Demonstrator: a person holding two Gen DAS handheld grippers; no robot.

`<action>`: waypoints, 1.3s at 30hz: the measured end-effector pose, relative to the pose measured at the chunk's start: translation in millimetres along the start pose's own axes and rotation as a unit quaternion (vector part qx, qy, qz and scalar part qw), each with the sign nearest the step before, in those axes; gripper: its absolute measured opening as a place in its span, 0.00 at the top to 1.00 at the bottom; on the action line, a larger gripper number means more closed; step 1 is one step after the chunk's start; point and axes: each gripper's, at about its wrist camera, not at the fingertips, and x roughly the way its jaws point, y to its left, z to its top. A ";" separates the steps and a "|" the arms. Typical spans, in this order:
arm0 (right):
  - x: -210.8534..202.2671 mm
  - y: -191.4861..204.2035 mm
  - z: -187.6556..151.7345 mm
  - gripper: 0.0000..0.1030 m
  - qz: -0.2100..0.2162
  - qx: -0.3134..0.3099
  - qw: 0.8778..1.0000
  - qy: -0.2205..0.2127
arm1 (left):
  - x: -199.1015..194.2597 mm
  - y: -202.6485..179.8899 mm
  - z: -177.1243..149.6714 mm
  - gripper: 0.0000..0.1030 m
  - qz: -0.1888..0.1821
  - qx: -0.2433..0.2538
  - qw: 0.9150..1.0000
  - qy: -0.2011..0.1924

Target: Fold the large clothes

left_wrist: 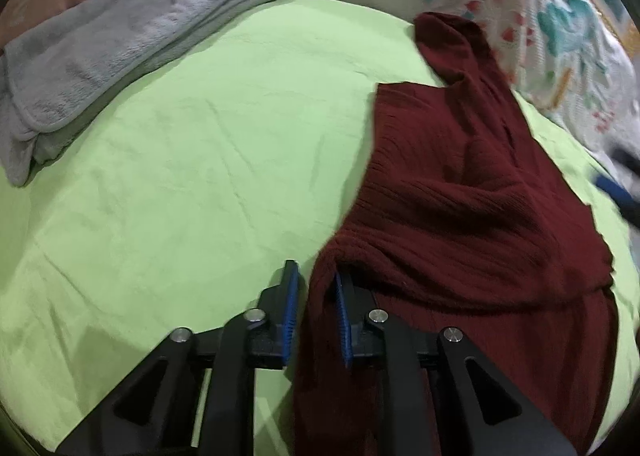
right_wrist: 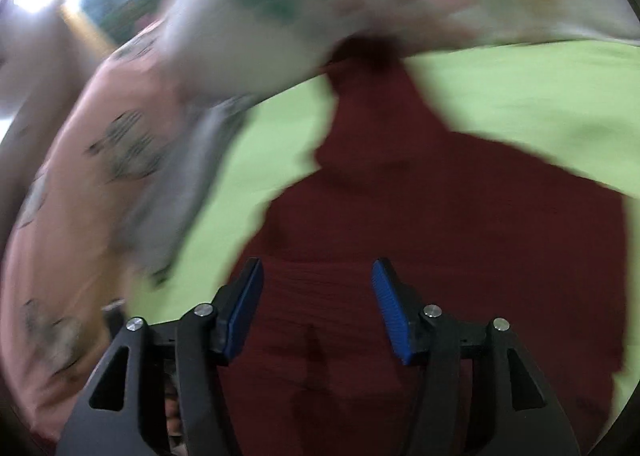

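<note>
Dark red ribbed knit sweater (left_wrist: 472, 184) lies on the light green bed sheet (left_wrist: 192, 160), right of centre in the left wrist view, with one narrow part, a sleeve or the neck, I cannot tell which, reaching up toward the floral quilt (left_wrist: 560, 28). Body rumpled, with a raised fold across the middle.

Left tongs (left_wrist: 316, 296): narrow gap, a bunched edge of the sweater runs between the blue pads. The right pad touches the knit; the left pad seems to stand just clear of it. Loose hold at best.

Right tongs (right_wrist: 318, 288): spread wide, nothing between the pads, hovering over the sweater's body. That view is heavily smeared.

Risks, as judged:
- With only one loose hold on a heavy knit, the edge could slip out when lifted, and the fold would collapse.
- One-sided pulling would drag the whole garment across the sheet, skewing it instead of folding it.
- The existing ridge, if folded over, locks in a crooked crease.
- The far narrow part lies against the quilt and could snag or trail.
- The folded grey fleece blanket (left_wrist: 120, 44) sits well apart; little chance of interference.
</note>
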 end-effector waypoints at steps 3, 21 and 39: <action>73.3 30.6 26.7 0.35 0.021 -0.050 0.996 0.074 | -4.6 1.8 1.3 0.68 -0.027 0.023 0.999 0.001; 226.1 79.1 65.5 0.96 0.131 -0.054 0.982 0.125 | -5.7 15.0 3.8 0.97 -0.089 0.009 0.996 -0.014; 138.6 52.4 45.3 0.55 0.052 -0.050 0.995 0.069 | -28.7 -1.9 2.2 0.57 -0.065 0.065 0.996 0.011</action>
